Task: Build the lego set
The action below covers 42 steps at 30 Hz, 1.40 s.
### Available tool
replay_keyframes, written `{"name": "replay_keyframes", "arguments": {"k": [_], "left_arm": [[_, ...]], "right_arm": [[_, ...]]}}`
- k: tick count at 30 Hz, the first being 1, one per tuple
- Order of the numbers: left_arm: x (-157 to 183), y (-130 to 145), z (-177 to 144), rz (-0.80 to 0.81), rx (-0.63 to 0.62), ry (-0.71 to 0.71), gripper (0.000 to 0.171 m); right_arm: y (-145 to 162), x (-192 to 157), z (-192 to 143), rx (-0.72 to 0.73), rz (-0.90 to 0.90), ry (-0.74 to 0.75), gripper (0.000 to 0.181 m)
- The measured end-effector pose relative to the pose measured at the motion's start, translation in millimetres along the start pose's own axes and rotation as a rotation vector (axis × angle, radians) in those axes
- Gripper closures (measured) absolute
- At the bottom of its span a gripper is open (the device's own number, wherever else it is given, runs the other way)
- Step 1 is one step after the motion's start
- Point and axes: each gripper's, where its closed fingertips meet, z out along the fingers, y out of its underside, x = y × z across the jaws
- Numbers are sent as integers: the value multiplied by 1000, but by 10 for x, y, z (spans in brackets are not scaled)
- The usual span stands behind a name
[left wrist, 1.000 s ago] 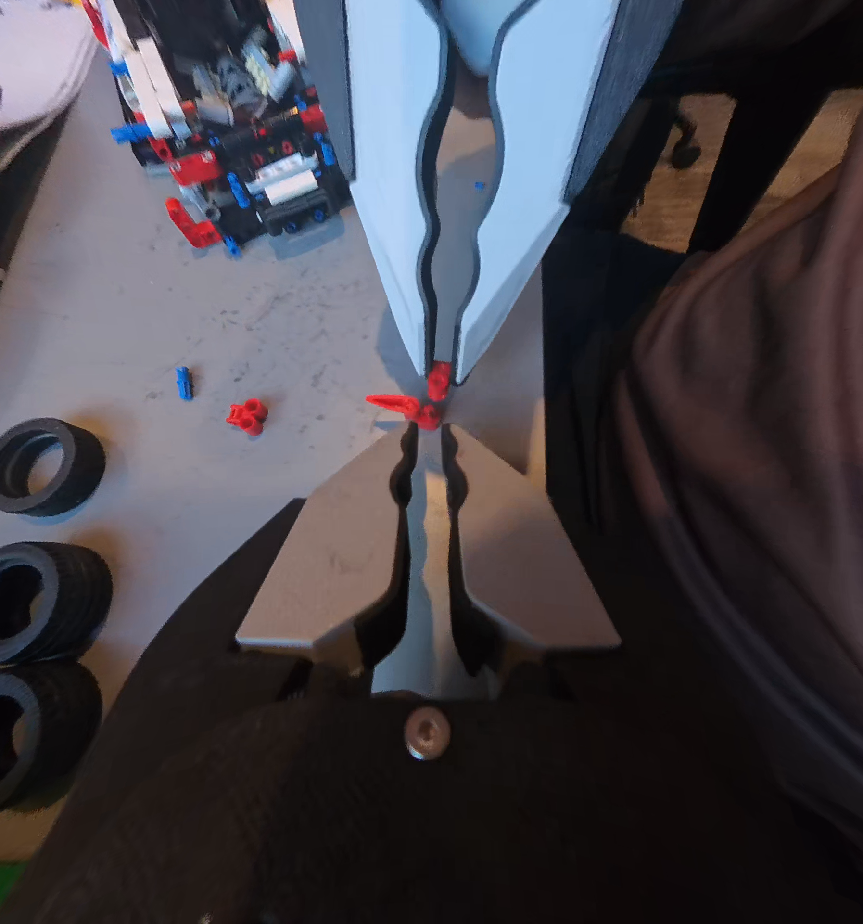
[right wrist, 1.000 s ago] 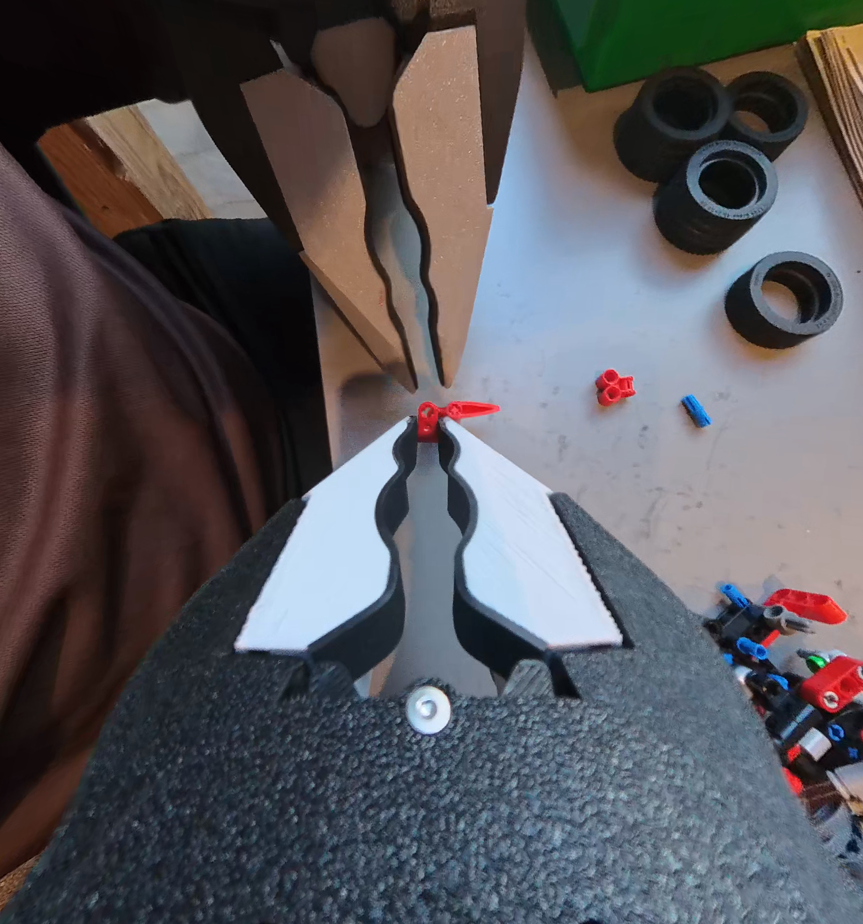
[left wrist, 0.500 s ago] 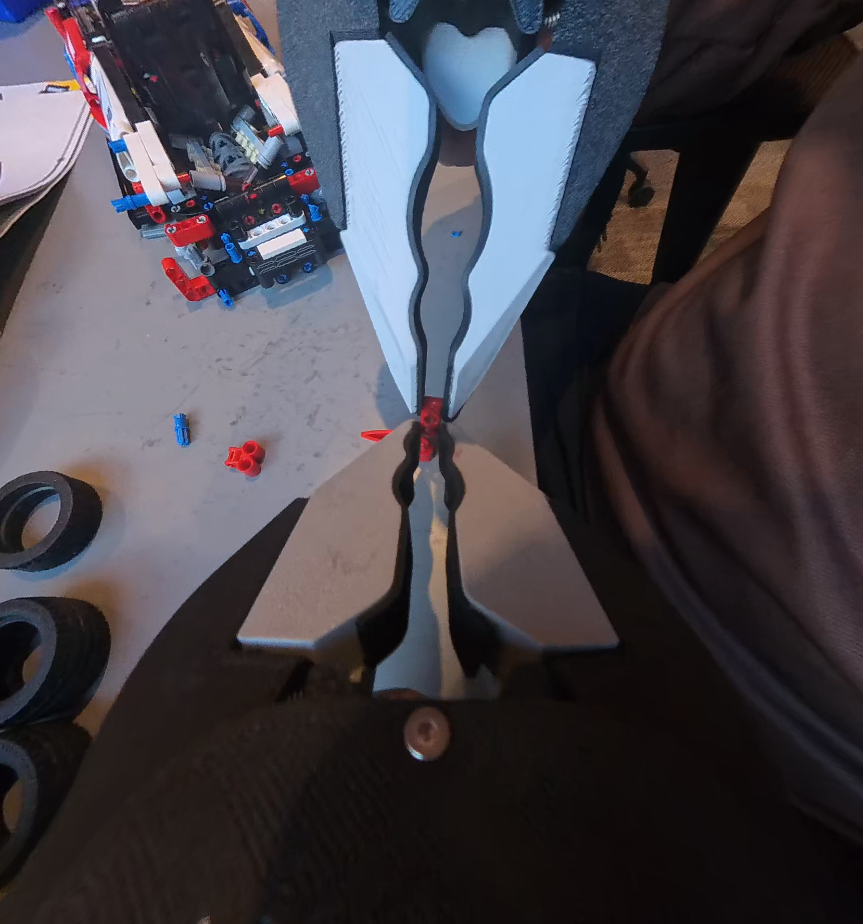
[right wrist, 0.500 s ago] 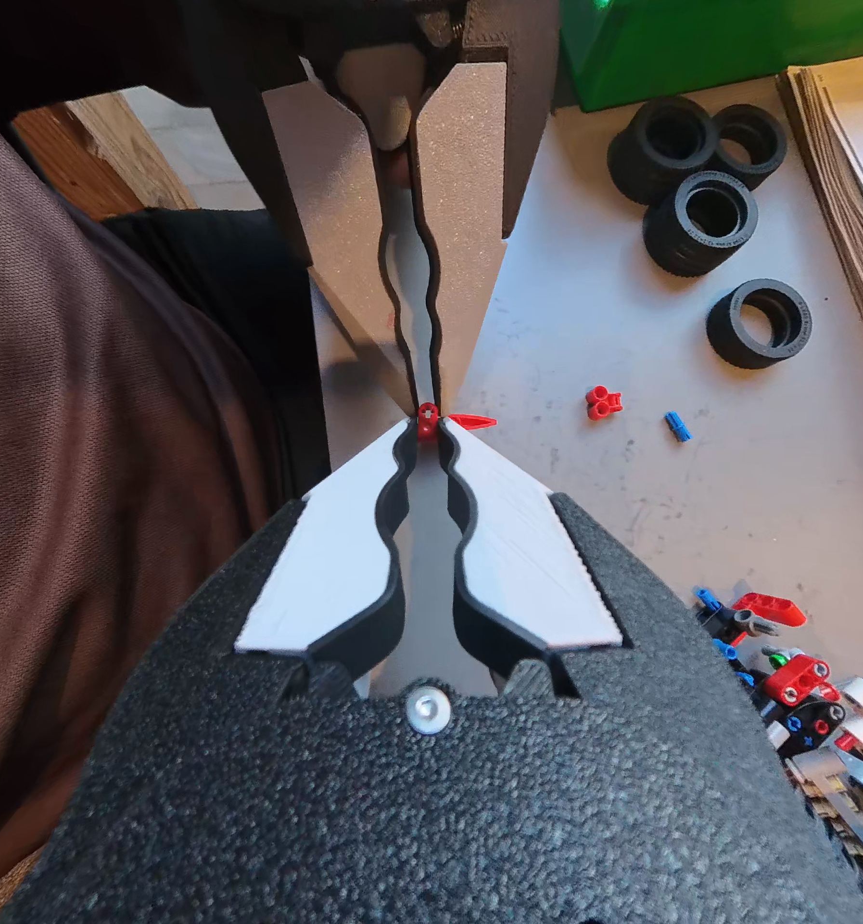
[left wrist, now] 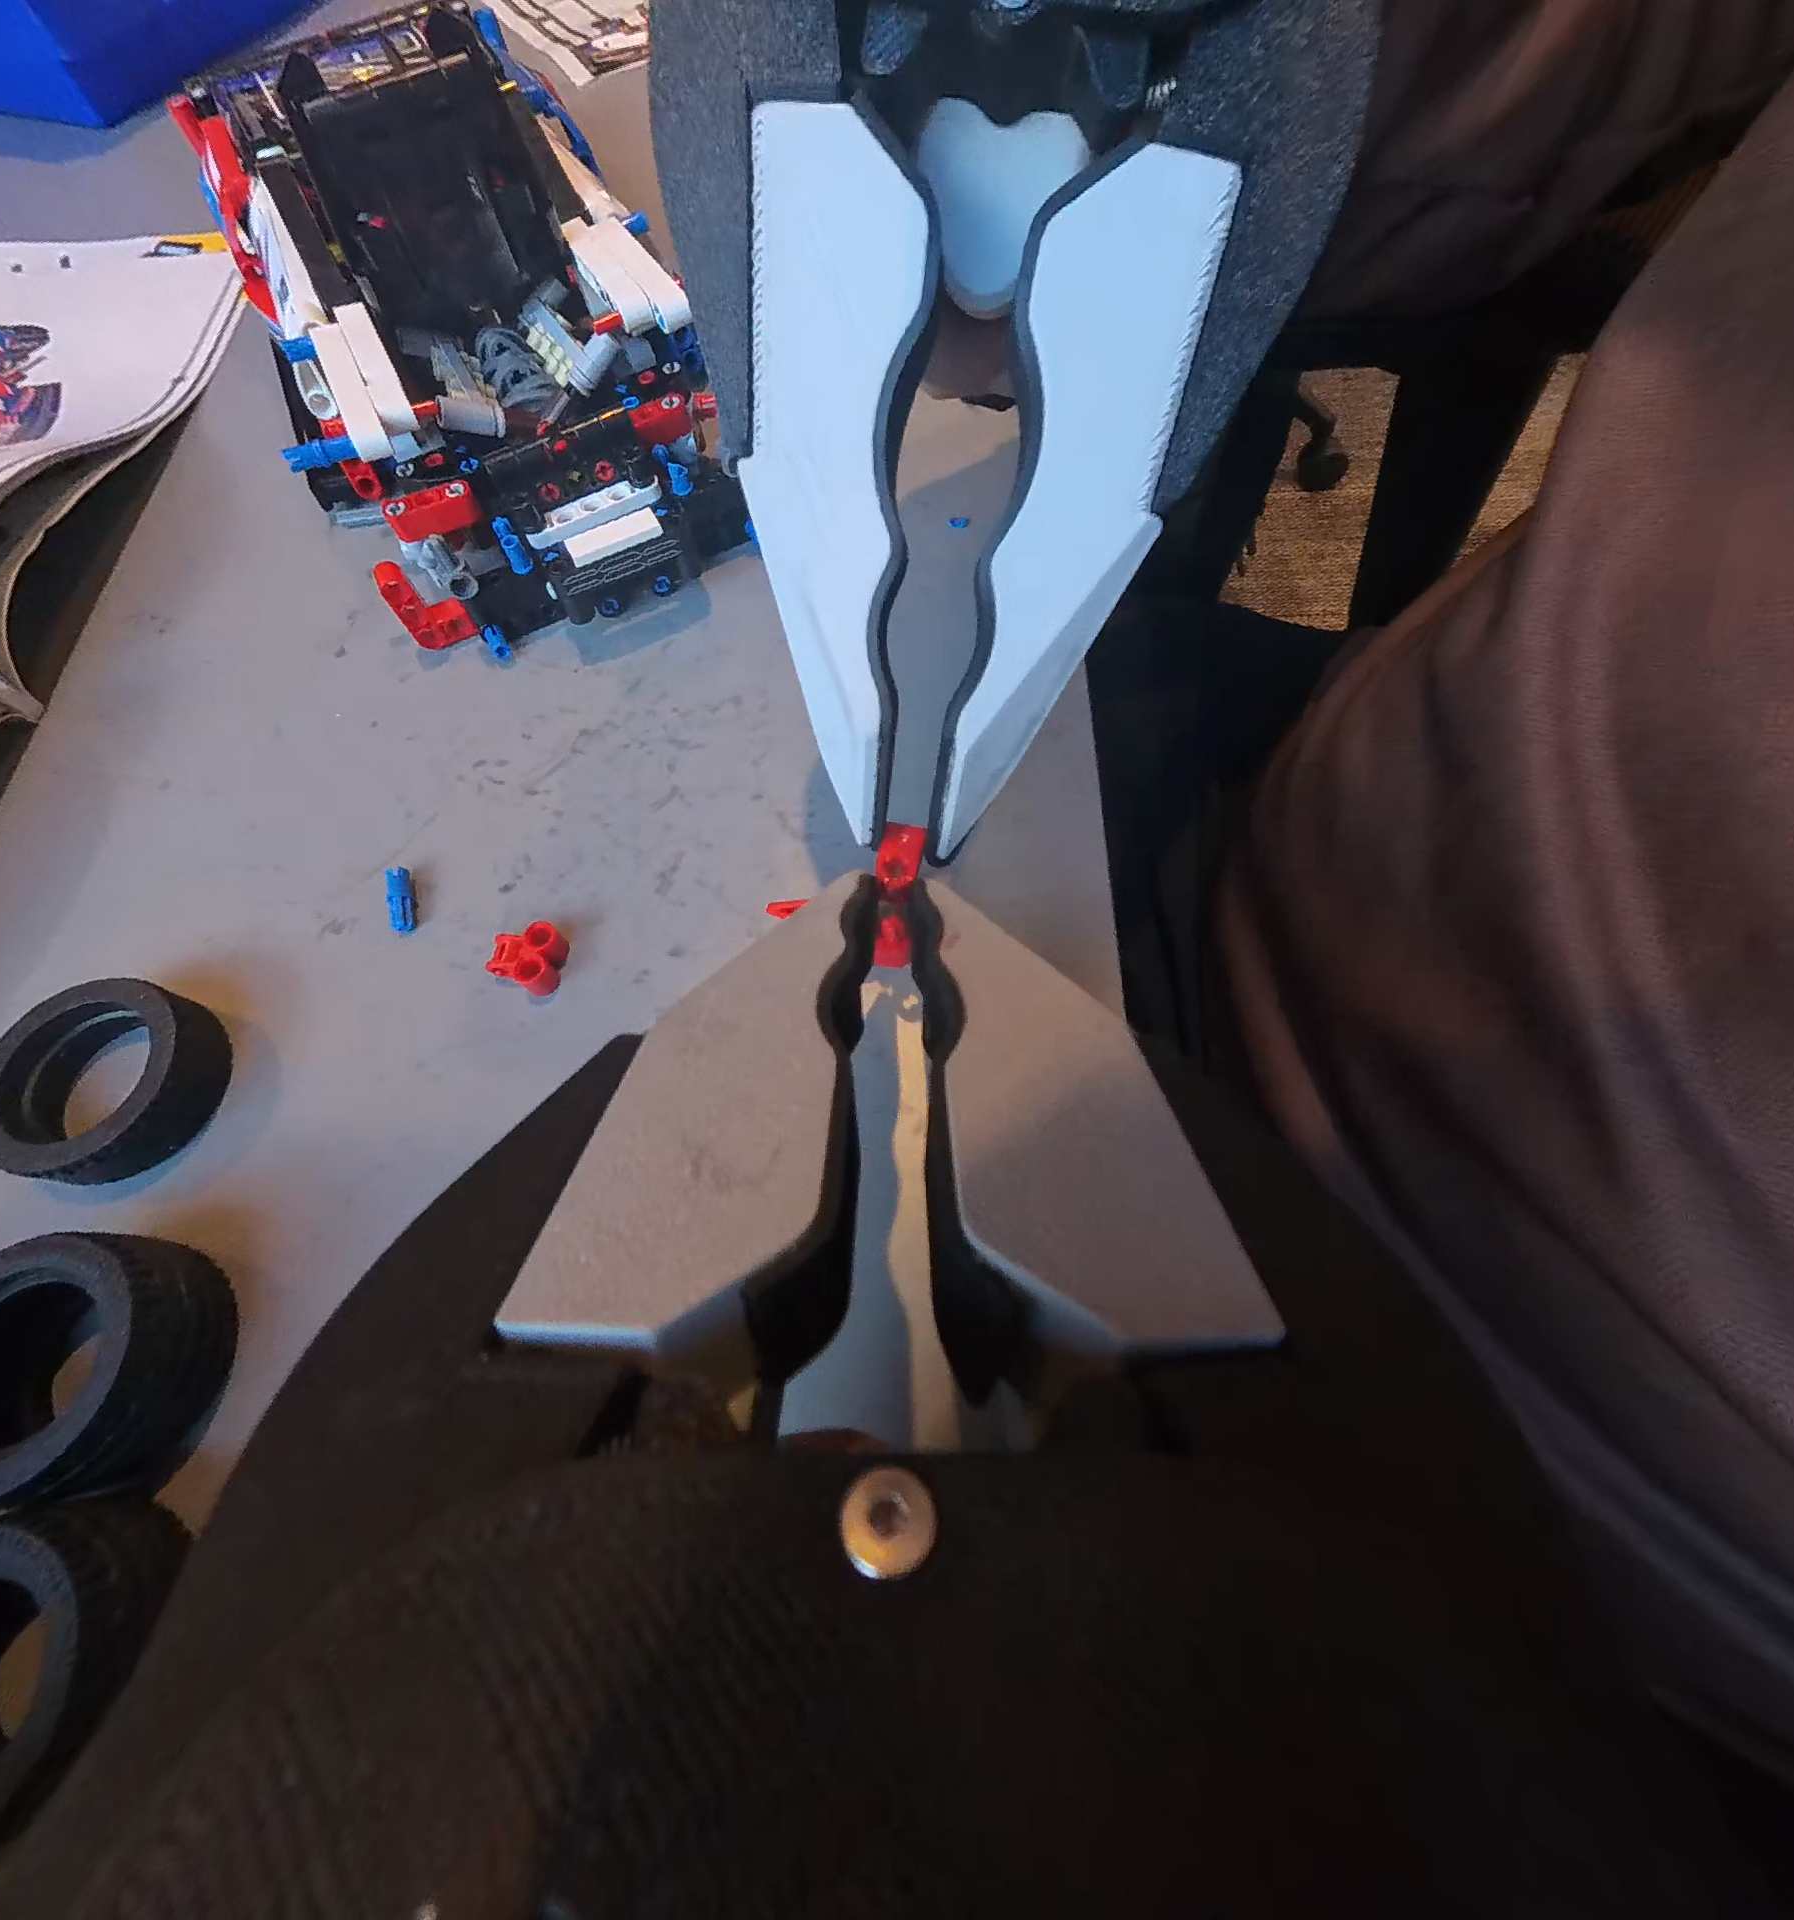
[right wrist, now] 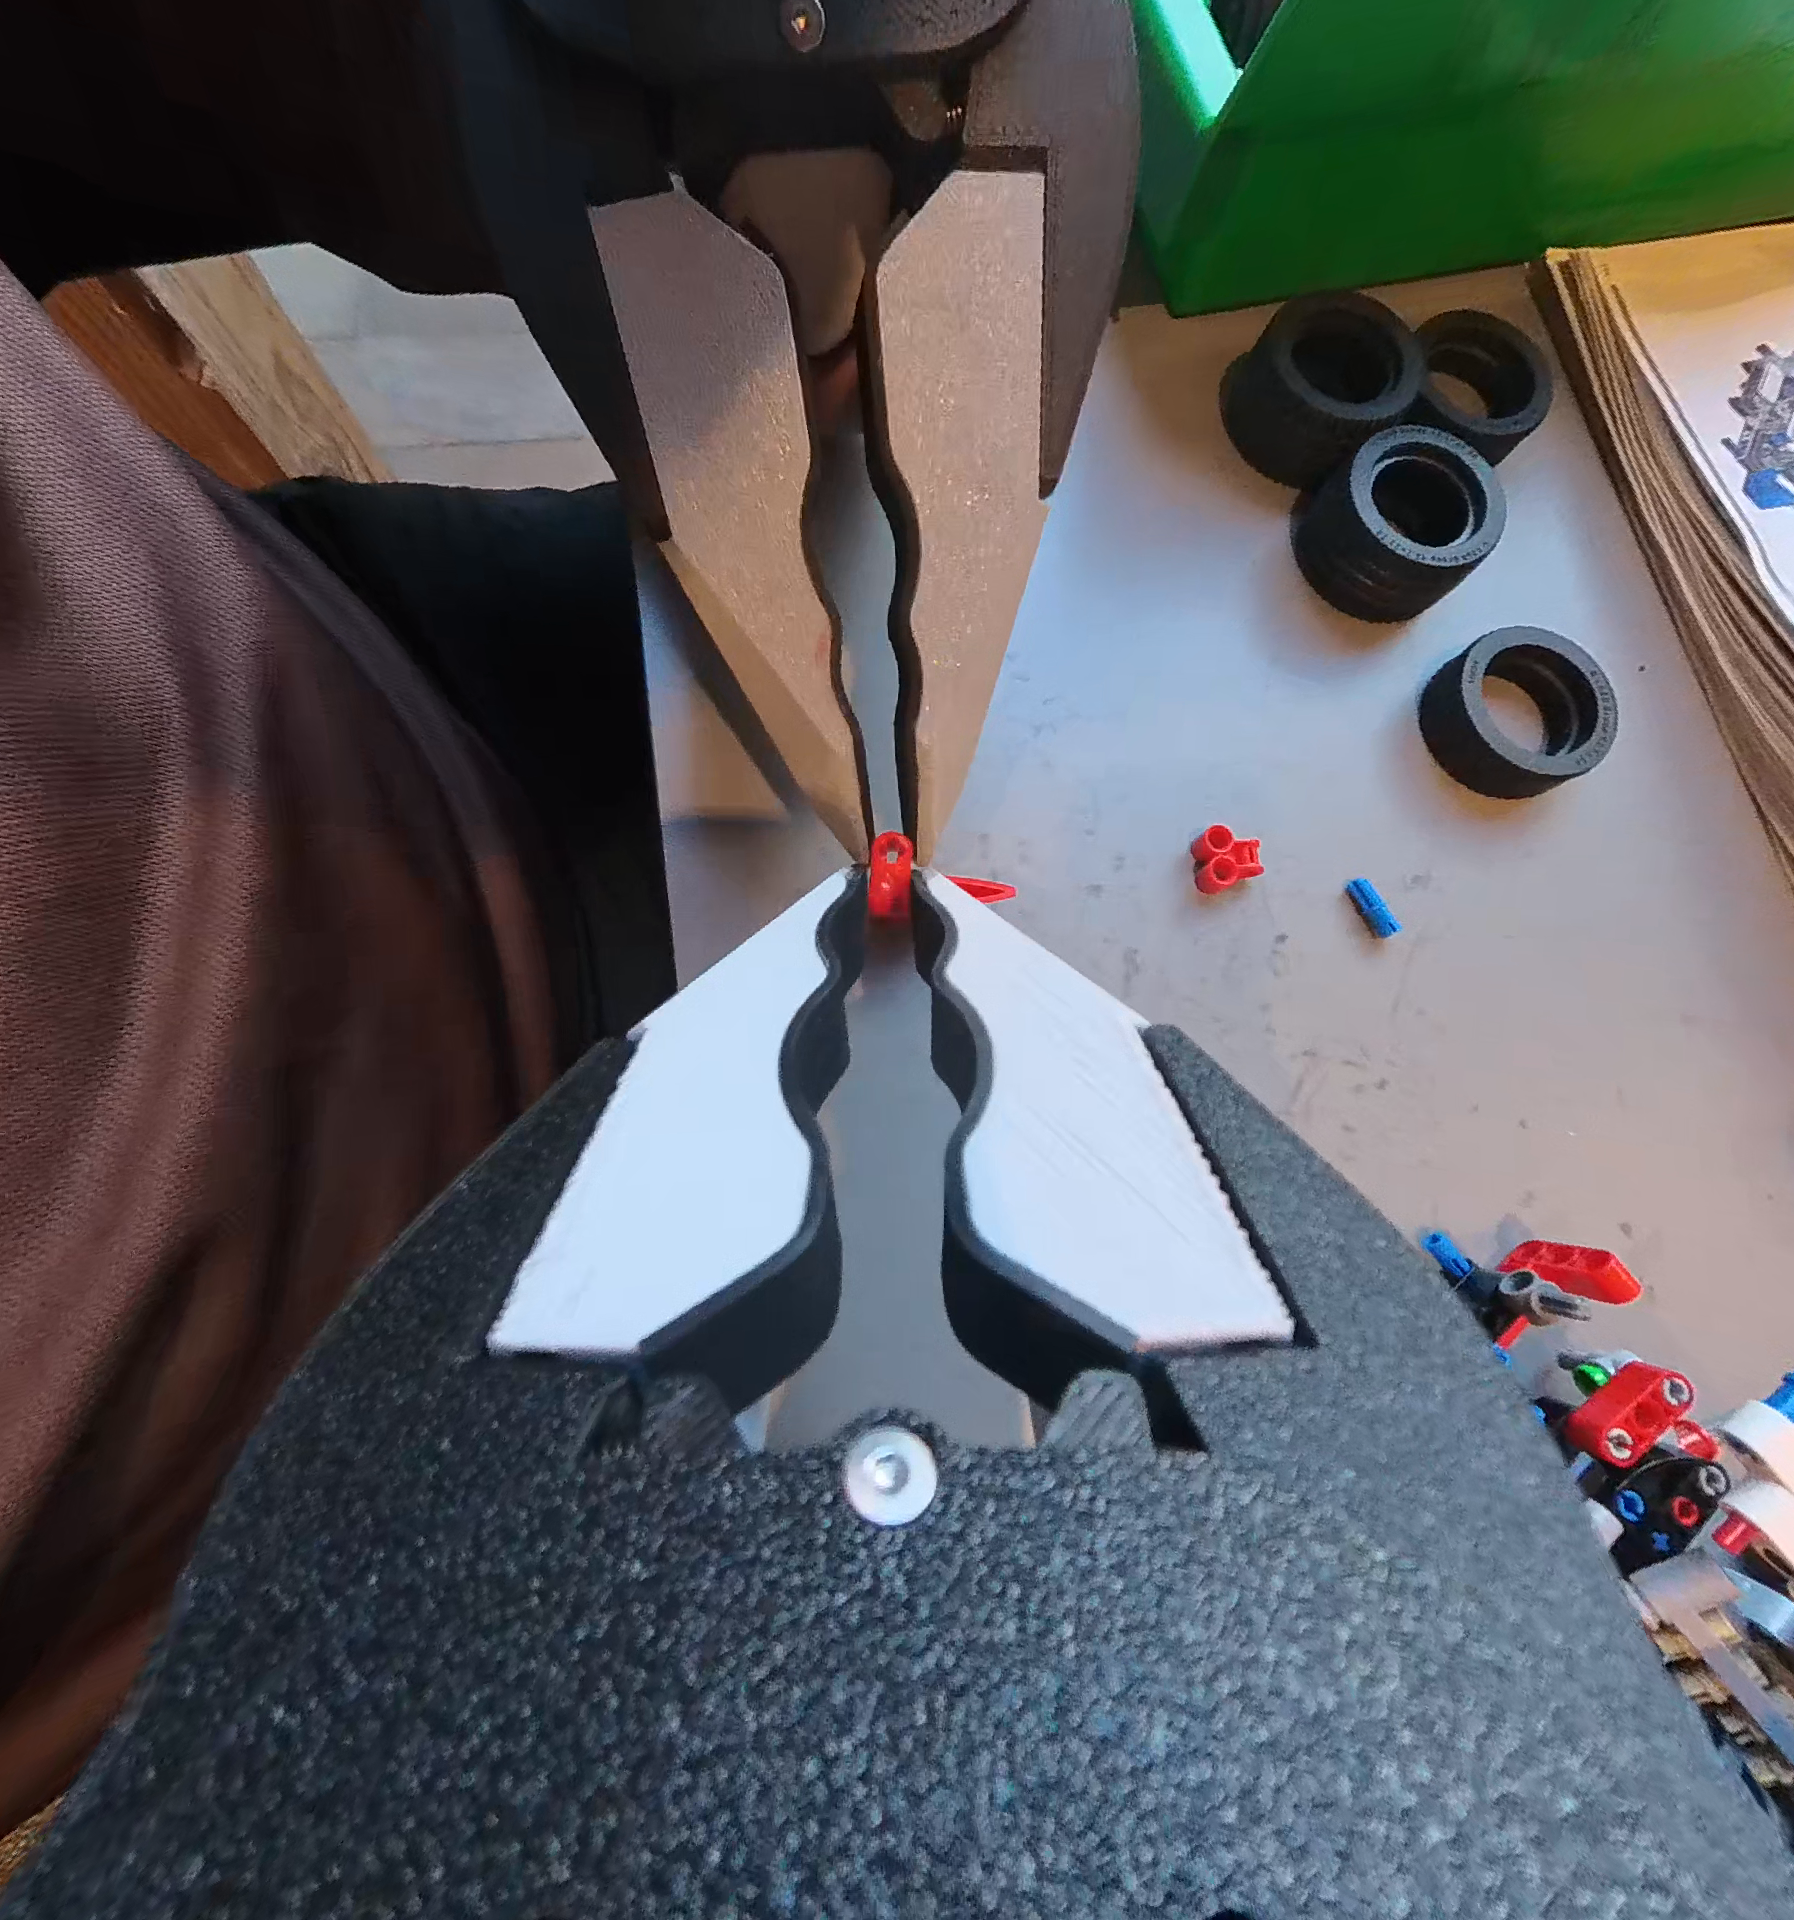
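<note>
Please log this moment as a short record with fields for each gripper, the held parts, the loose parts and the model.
left gripper: grey fingers, shut on small red connector
right gripper: white fingers, shut on small red holed connector
contact: the two tips meet nose to nose, red parts pressed together
loose parts on grey table: red triple-hole connector, blue pin
black rubber tyres: four, unmounted
partly built black, white and red car model: resting on table, untouched
open instruction booklet: beside model
</note>
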Motion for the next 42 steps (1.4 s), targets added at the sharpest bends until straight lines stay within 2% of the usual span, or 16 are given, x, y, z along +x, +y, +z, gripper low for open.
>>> {"name": "replay_keyframes", "arguments": {"k": [4,9,13,17,22,42], "left_arm": [[13,-1,-16,-30,0,25,166],[-157,29,-61,7,-38,18,129],[-157,115,30,87,-122,104,119],[-133,175,142,164,-178,166,127],[-75,211,173,217,-187,206,138],[-59,221,187,222,-155,140,142]], "right_arm": [[30,-1,11,-13,-1,10,174],[96,-7,32,-26,13,10,174],[97,-16,35,-31,-3,10,174],[101,3,39,-36,-20,8,174],[98,-4,19,-32,-53,-3,174],[118,-37,94,-59,-108,-37,173]]}}
